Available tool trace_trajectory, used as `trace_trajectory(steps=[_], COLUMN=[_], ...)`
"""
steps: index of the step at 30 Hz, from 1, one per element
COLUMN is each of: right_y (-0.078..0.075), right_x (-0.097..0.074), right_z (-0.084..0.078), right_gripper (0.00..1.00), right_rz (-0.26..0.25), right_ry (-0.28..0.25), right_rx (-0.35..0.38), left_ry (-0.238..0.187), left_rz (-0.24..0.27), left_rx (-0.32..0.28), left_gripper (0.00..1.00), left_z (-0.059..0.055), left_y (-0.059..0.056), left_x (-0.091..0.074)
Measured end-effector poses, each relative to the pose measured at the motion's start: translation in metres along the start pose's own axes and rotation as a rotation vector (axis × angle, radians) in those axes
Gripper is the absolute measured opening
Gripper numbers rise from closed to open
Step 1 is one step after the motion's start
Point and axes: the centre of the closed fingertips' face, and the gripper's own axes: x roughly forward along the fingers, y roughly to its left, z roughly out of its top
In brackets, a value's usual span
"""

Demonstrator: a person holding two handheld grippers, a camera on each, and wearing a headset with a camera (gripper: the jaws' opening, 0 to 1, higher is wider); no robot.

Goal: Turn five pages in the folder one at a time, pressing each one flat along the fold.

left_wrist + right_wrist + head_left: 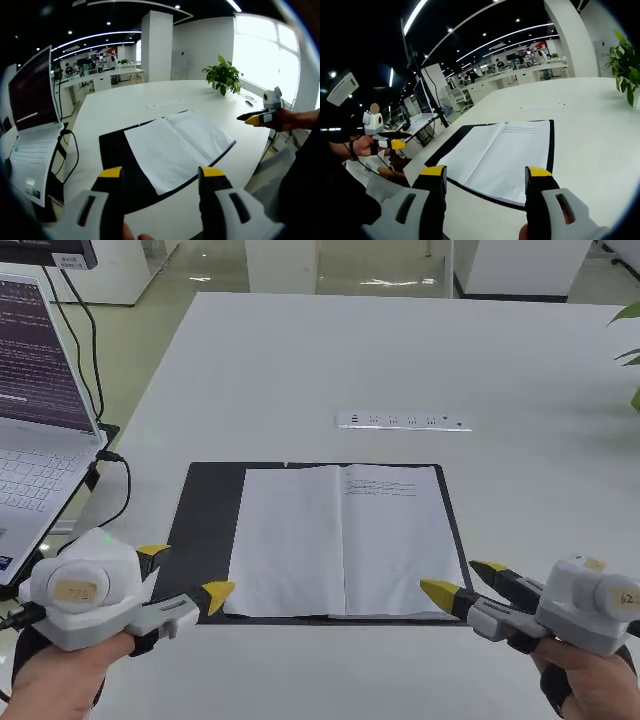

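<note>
A black folder [205,530] lies open on the white table, its white pages [340,540] spread flat on both sides of the fold. The folder [117,155] also appears ahead in the left gripper view, and the folder [465,132] in the right gripper view. My left gripper [185,575] hovers open by the folder's near left corner, nothing between its yellow tips. My right gripper [465,580] is open at the near right corner, one tip over the page's corner. Both jaws stand wide apart in their own views, left gripper [160,175] and right gripper [485,172].
An open laptop [35,410] with cables stands at the table's left edge. A white power strip [403,421] lies beyond the folder. A potted plant [223,75] sits at the table's far right side. The table [350,350] stretches bare behind the strip.
</note>
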Motion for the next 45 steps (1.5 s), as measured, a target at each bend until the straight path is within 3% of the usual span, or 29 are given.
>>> trace_trajectory(steps=[3,9,20,32,45], right_y=[0.002,0.002,0.009,0.004,0.006], right_x=[-0.007,-0.015,-0.018,-0.025,-0.036], right_z=[-0.004,-0.006,-0.008,-0.012,-0.020], right_gripper=[0.66,0.67,0.67,0.69,0.67], right_rz=[-0.012,-0.027,-0.037,-0.061,-0.081], right_ry=[0.015,-0.004,-0.001,-0.001,-0.006], right_rx=[-0.016,-0.003,-0.009,-0.004,0.025], left_ry=[-0.010,0.002,-0.008,0.011,0.049], left_rz=[-0.001,-0.004,-0.015,-0.066,-0.176], left_rx=[-0.017,-0.020,-0.010,0.026,0.088], left_gripper=[0.63,0.67,0.68,0.67,0.66], left_z=[-0.001,-0.005,0.002,0.010,0.015], left_y=[-0.004,-0.012,-0.016,-0.022,-0.059], left_x=[-0.004,-0.007,-0.006,0.012,0.041])
